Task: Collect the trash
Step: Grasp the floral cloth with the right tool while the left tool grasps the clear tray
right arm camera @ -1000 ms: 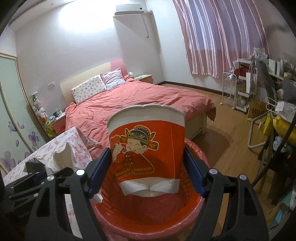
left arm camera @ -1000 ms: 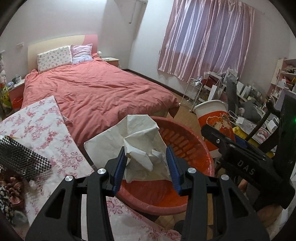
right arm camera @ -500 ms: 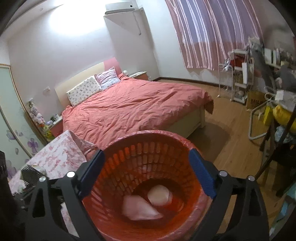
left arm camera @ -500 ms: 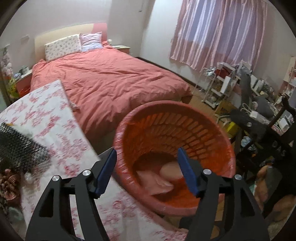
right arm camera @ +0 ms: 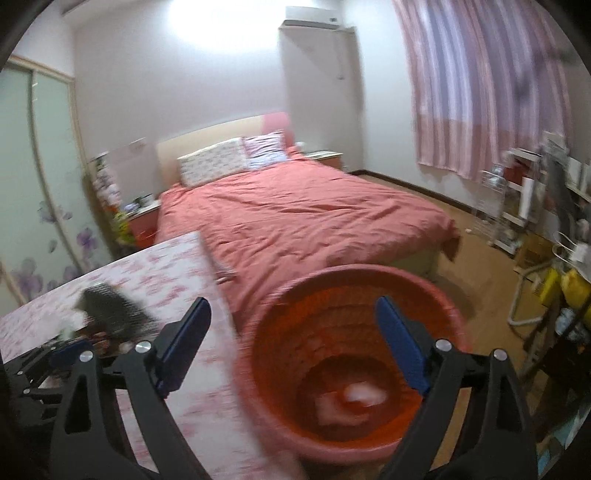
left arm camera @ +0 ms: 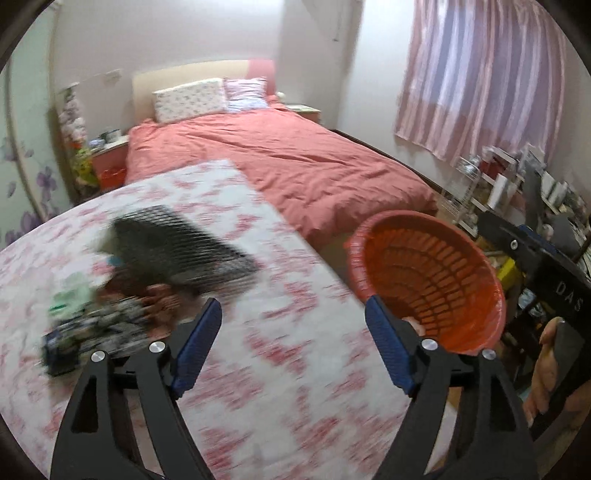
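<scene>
Surface: the counter carries a white cloth with a pink floral print. Its far edge runs just beside the bed. On its left part lies a black mesh item, with a blurred pile of small items just in front of it; the blur hides what they are.

Bin: the orange basket stands on the floor off the counter's right edge, between the counter and the cluttered shelves. In the right wrist view two pale pieces of trash lie at its bottom.

Left tool: its jaws have just been opening and stand apart, with nothing between them. It hangs over the counter cloth, its right finger in front of the basket rim.

Right tool: its jaws stand wide apart and hold nothing. It hangs over the gap between the counter edge and the basket. A hand grips its body in the left wrist view.

Room: the bed has a red cover and two pillows at a pale headboard. Pink striped curtains hang on the right wall. An air conditioner sits high on the back wall. A sliding door with a flower print is at left. The floor is wood.
</scene>
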